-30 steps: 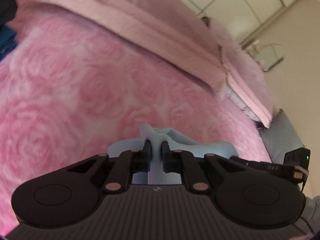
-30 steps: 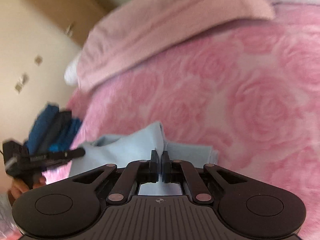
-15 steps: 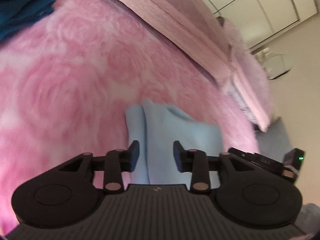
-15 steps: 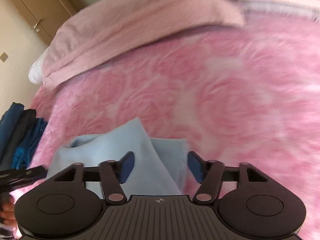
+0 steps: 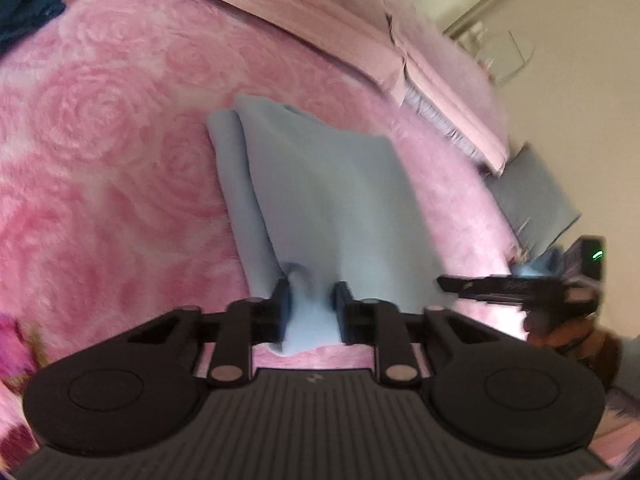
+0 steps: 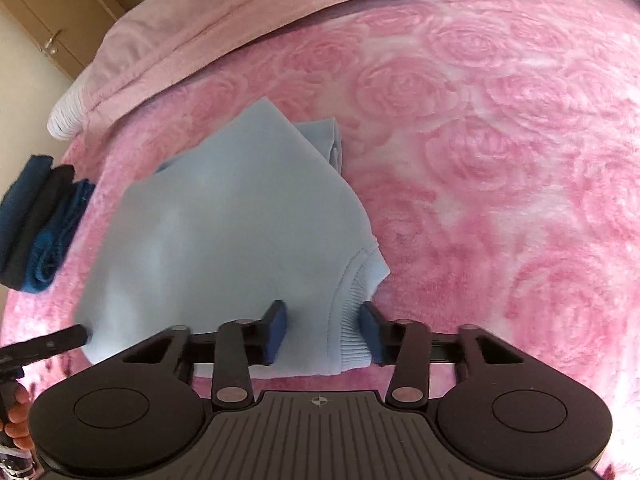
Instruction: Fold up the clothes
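- Both grippers have drawn back toward the near edge of the light blue sweatshirt (image 6: 224, 224) since a second ago, when each was clenched on a raised pinch of it; half a second ago both had let go and stood wide.
- Now the garment lies folded on the pink rose-pattern blanket (image 6: 500, 160), more of it in view than before.
- Left gripper (image 5: 310, 308): its jaws have just been closing, and a bunched fold of the near edge sits between them. The pads look to be pressing on it, so I read this as a fresh grasp.
- Right gripper (image 6: 322, 330): its jaws have just been closing too, with the ribbed band (image 6: 352, 320) at the near corner between them. A gap shows on both sides, so nothing is gripped yet.
- A stack of dark blue folded clothes (image 6: 38, 224) sits just beside the sweatshirt at the bed's edge; pink pillows (image 6: 224, 20) lie beyond.
- Step in hand, as I judge it: re-gripping the near edge for another fold, with earlier folds seemingly done.
- Next move calls for the right jaws to finish closing on the band, then both hands lifting evenly and carrying the edge over toward the far side.
- Layers at the far left corner (image 5: 228, 128) are offset, so an uneven pull could skew them further.
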